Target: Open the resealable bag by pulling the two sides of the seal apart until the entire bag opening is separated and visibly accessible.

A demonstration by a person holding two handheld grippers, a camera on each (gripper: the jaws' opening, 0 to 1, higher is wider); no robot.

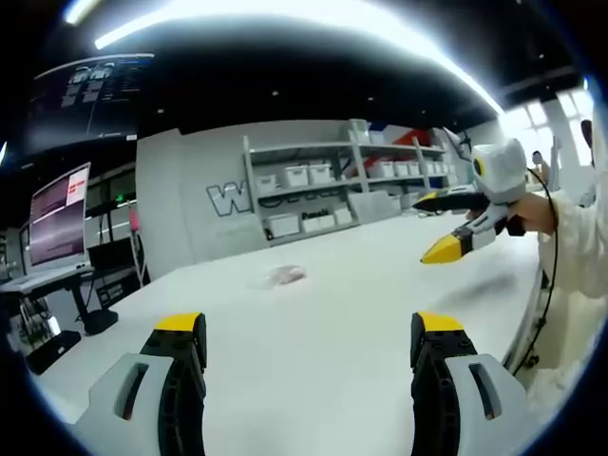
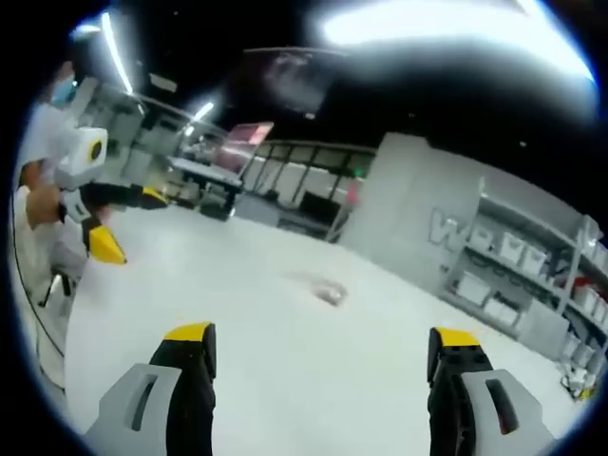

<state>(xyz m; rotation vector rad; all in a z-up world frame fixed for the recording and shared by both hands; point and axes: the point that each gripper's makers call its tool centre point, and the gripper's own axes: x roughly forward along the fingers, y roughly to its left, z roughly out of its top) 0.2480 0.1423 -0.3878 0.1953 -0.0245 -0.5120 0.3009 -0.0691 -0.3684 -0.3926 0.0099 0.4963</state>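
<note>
A small clear resealable bag (image 1: pixel 285 275) lies flat on the white table (image 1: pixel 361 313), far ahead of my left gripper (image 1: pixel 310 325), whose jaws stand wide apart with nothing between them. In the right gripper view the same bag (image 2: pixel 328 293) lies well beyond my right gripper (image 2: pixel 323 334), which is open and empty too. The right gripper (image 1: pixel 432 226) enters the left gripper view from the right, held in a hand above the table with its yellow tips apart. The left gripper (image 2: pixel 128 223) appears at the left of the right gripper view, also with its tips apart.
Shelves with white bins (image 1: pixel 313 176) line the grey wall behind the table. A monitor (image 1: pixel 59 217) stands on a desk at the left. A person in a white sleeve (image 1: pixel 575 228) stands at the table's right edge (image 1: pixel 527 323).
</note>
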